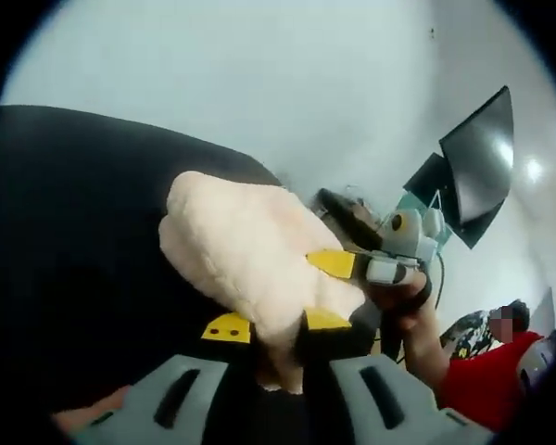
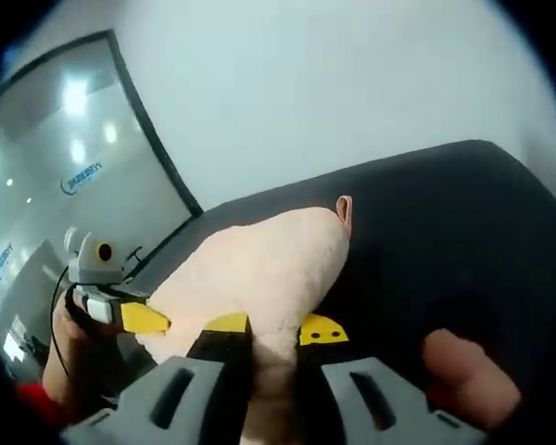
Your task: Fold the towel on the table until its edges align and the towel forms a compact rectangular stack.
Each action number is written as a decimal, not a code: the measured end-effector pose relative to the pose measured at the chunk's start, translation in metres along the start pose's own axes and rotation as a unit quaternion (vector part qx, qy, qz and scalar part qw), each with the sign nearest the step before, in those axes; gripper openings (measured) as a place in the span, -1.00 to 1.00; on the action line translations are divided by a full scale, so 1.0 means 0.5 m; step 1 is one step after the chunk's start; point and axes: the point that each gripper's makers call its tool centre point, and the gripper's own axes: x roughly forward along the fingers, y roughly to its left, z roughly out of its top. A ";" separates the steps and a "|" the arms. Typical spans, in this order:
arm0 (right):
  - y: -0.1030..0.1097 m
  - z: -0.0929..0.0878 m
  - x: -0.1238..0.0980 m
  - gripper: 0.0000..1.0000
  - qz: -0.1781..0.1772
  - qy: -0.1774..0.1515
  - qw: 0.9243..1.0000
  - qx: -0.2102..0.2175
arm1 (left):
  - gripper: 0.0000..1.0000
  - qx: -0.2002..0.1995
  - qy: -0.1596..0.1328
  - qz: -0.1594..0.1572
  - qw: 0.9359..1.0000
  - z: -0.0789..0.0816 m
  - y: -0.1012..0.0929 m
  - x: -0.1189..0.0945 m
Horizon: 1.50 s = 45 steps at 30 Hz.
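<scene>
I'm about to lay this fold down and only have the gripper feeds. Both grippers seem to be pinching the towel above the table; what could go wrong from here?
1. The towel hangs bunched rather than flat, so its edges may land misaligned on the black table.
2. The left gripper and right gripper each seem to pinch only a thin edge; a tug could slip it free.
3. The grippers sit close together, so they might bump while lowering.

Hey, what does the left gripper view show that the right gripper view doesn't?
Left gripper view alone: a person in a red top at lower right and a dark angled panel.

Right gripper view alone: a glass wall reflecting ceiling lights and the towel's small tag.

Both share the cream towel, pinched by both grippers, and the black table.
</scene>
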 end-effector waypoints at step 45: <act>-0.132 -0.066 -0.179 -0.05 0.064 -0.141 0.970 -0.187 | 0.11 0.217 -0.033 0.037 0.975 -0.072 0.027 0.037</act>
